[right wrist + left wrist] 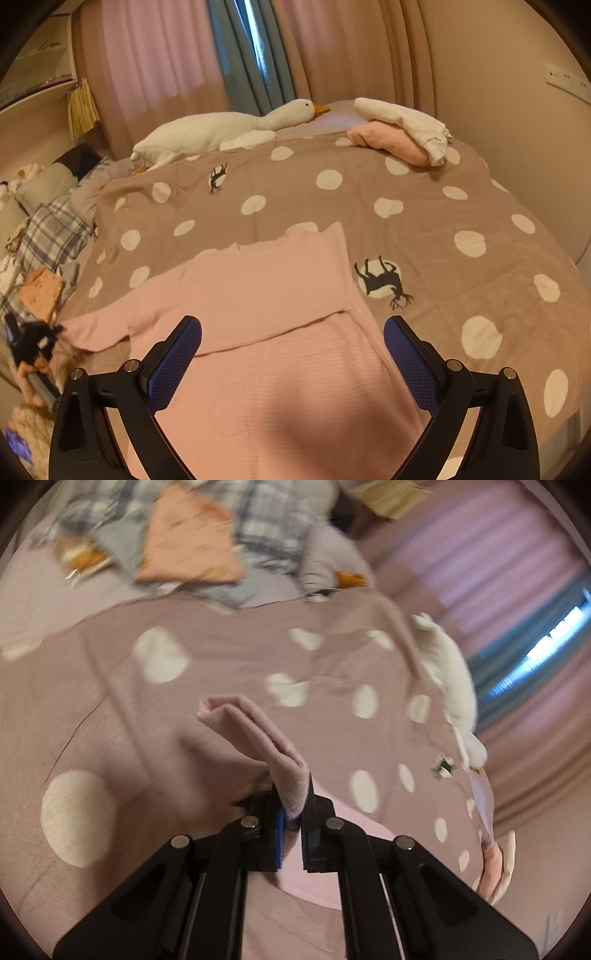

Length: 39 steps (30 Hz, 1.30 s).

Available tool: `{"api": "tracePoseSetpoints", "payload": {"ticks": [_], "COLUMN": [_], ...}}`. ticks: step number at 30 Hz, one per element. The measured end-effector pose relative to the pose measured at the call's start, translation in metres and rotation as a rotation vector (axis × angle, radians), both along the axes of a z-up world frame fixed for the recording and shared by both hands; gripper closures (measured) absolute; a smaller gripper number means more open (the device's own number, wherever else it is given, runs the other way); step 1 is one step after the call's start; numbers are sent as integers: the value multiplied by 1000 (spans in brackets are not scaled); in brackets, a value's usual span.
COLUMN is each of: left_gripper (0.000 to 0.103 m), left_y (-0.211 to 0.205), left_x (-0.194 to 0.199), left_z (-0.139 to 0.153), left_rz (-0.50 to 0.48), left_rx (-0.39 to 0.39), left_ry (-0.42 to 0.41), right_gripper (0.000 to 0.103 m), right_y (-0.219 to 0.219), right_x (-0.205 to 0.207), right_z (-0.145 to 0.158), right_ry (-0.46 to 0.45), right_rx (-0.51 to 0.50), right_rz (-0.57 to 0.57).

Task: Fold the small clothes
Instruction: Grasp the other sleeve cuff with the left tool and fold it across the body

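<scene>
Nearest our left-hand camera, the left claw (291, 821) is clenched on a sleeve end of the pink top (266, 317), the cloth bunched between its blue pads and standing up in a folded flap above the bed. From the right-hand camera we see the right claw (291, 354) released, its jaws wide apart and hovering over the top's body without touching it, as far as we can tell.

Spread flat on the dotted bedspread (424, 229), the top has one sleeve already folded across its chest and the other reaching toward the left claw at the picture's left edge. We judge it light, soft and limp: it should drape and sag from any single pinch, and the knit may stretch a little. Cuffs, hem corners and shoulder seams look like the best places to take hold, where the cloth is doubled.

Farther off lie a plush goose (221, 129) and a small pile of folded clothes (399, 133).

Our left view is badly smeared, so the heap of checked fabric by the pillows is hard to read. Both claws hide the top's lower hem.
</scene>
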State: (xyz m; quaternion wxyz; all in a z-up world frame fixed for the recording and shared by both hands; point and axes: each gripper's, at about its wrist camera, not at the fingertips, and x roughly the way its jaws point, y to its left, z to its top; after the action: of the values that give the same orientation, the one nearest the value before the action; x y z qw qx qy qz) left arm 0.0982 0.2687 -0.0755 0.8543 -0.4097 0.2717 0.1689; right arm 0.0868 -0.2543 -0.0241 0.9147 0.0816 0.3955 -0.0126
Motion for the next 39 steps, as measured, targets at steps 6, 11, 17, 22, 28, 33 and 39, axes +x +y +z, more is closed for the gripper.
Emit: {"api": "tracePoseSetpoints", "payload": {"ticks": [6, 11, 17, 22, 28, 33, 39], "left_gripper": [98, 98, 98, 98, 97, 96, 96], "left_y": [-51, -99, -145, -177, -209, -227, -231], "left_x": [19, 35, 52, 65, 75, 81, 84], "left_z": [29, 34, 25, 5, -25, -54, -73], "left_rz": [-147, -272, -389, -475, -559, -609, -624], "left_rx": [85, 151, 215, 242, 260, 285, 267], "left_ry": [-23, -5, 47, 114, 195, 287, 348], "right_gripper": [5, 5, 5, 5, 5, 5, 5], "right_y": [-6, -11, -14, -19, -26, -29, -33], "right_x": [-2, -4, -5, -8, -11, -10, -10], "right_z": [0, 0, -1, -3, -6, -10, -13], "right_ry": [-3, -2, 0, 2, 11, 24, 35], "right_rx": [11, 24, 27, 38, 42, 47, 47], "right_rz": [-12, -22, -23, -33, -47, -55, -65]}}
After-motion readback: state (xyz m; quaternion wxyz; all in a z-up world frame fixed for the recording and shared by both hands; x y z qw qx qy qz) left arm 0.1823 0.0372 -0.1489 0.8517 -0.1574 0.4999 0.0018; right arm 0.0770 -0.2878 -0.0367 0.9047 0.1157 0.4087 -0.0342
